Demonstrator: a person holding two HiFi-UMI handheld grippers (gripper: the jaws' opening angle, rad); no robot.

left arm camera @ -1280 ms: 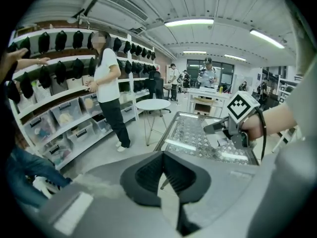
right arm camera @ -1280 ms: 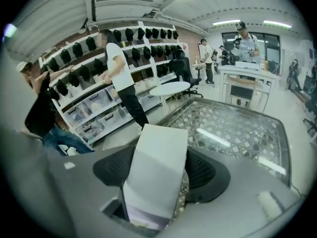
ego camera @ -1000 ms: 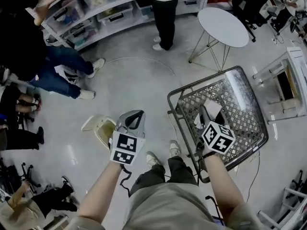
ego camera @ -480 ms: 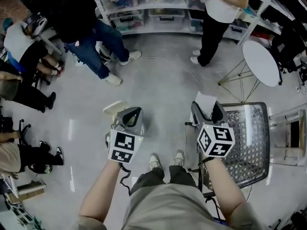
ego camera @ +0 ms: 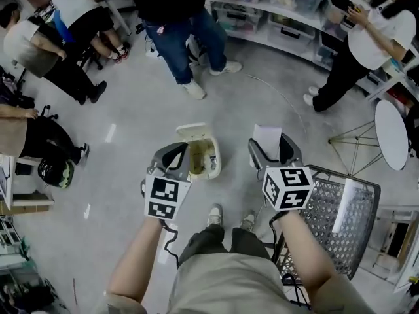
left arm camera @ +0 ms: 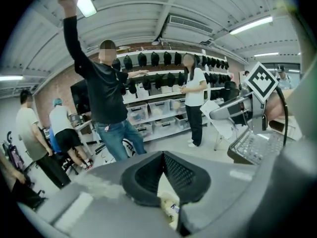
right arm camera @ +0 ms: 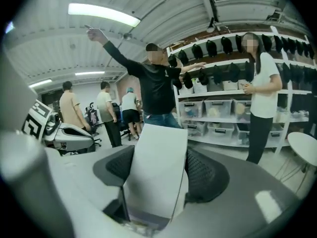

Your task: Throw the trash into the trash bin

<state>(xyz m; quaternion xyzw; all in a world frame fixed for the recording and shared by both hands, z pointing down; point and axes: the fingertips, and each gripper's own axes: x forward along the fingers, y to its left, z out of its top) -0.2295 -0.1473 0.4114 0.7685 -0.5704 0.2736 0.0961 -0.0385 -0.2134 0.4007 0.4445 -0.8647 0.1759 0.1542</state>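
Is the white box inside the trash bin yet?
No, the right gripper holds the white box between its jaws, off to the side of the open trash bin.

Nothing legible in sight right now.
The marker cubes (ego camera: 162, 197) carry only black-and-white square patterns; labels on the shelf's storage bins (ego camera: 288, 31) are too small to read.

Grey floor (ego camera: 131, 142). Shelves (ego camera: 288, 5) of bins at one o'clock, round table (ego camera: 391, 135) at three, people (ego camera: 177, 18) at eleven. Strip lights (right arm camera: 104, 15) overhead.
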